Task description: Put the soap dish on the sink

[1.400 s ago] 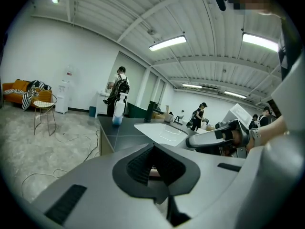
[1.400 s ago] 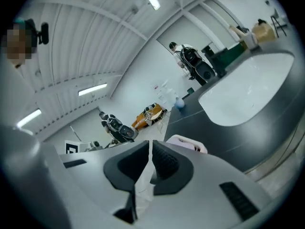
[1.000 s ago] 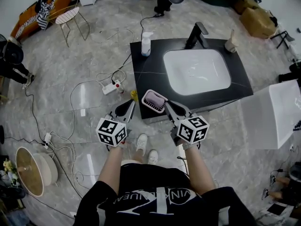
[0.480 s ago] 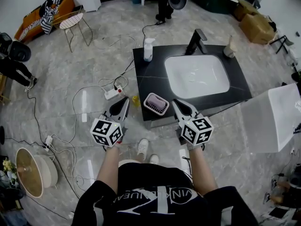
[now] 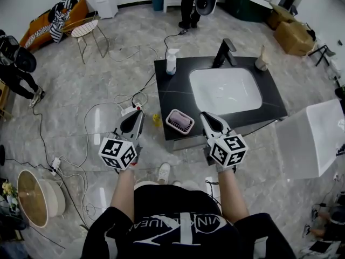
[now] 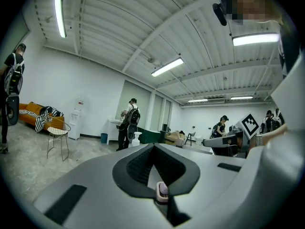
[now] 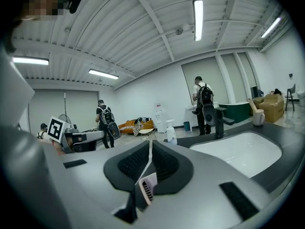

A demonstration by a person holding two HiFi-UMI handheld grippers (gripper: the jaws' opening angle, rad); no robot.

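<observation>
The pink-and-white soap dish (image 5: 179, 121) rests on the front-left corner of the black sink counter (image 5: 172, 93), beside the white basin (image 5: 226, 90). My left gripper (image 5: 139, 114) hangs to the left of the dish, off the counter's edge and apart from it, jaws together with nothing in them. My right gripper (image 5: 205, 115) is just right of the dish, also shut and empty. In the left gripper view (image 6: 153, 147) the soap dish (image 6: 162, 191) shows small below the closed jaws. The right gripper view (image 7: 150, 142) shows the soap dish (image 7: 147, 187) low in the same way.
A black faucet (image 5: 225, 53), a spray bottle (image 5: 171, 62) and a cup (image 5: 262, 60) stand at the counter's back. Cables and a power strip (image 5: 129, 109) lie on the floor at left. A white box (image 5: 310, 139) stands at right. People stand around the room.
Both grippers have risen and drawn away from the soap dish, the left one shifting further left. The dish has stayed on the counter's corner.
</observation>
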